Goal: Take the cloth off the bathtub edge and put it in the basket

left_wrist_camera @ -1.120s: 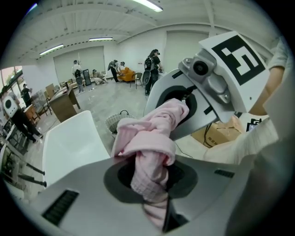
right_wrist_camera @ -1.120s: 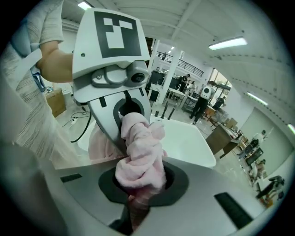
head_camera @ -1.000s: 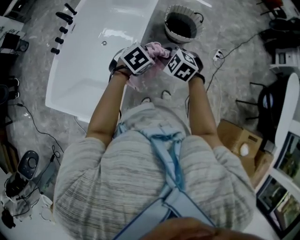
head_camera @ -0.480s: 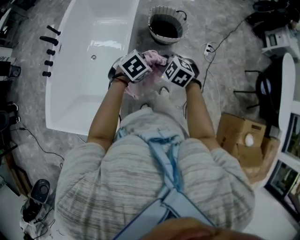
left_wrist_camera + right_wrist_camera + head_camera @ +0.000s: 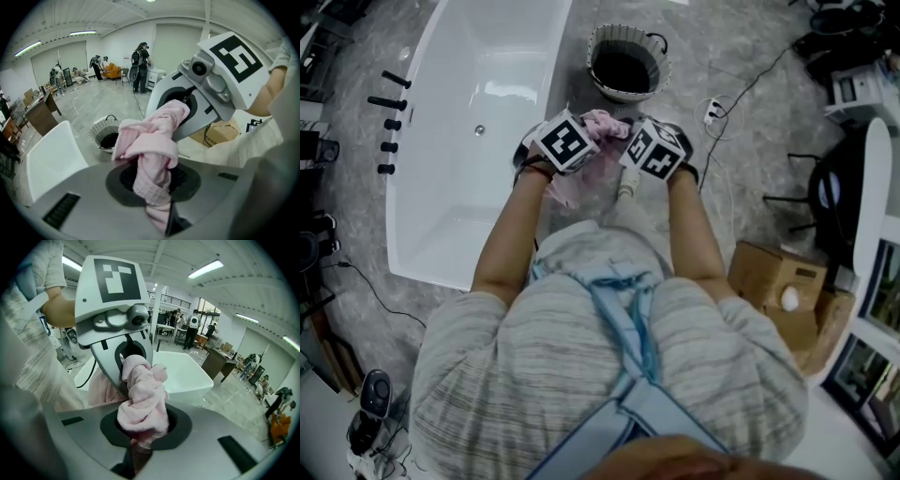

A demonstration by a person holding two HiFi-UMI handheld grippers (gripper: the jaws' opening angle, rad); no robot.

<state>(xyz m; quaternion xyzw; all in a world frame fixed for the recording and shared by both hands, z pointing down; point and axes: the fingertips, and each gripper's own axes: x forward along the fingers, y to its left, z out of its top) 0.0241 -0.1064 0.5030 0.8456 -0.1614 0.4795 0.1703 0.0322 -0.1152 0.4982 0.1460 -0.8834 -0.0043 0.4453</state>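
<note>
Pink cloth (image 5: 151, 140) is pinched from both ends. The left gripper (image 5: 161, 216) has its jaws drawn narrow on one bunched end, and the right gripper (image 5: 138, 453) is clamped just as narrowly on the other. The slack is knotted up between them, with a loose tail hanging by the left one. From the head view the cloth (image 5: 602, 124) is clear of the bathtub (image 5: 469, 187), held in the air over grey floor just beside the tub's long rim, short of the basket (image 5: 628, 94). Step in hand, as I read it, is the carry: lift-off is done, drop not yet. Next move calls for bringing both grippers forward together until the bundle sits over the basket's dark mouth, then letting both sets of jaws go wide so neither end snags. The hanging tail should clear the basket's rim first. On edges, the tub rim runs close along the left gripper's side, and the basket stands near the tub's far corner, so there is little room to drift left. A plug block and cable (image 5: 711, 114) lie on the floor to the basket's right. The cardboard box (image 5: 778, 291) sits well apart. Floor straight ahead looks open.
</note>
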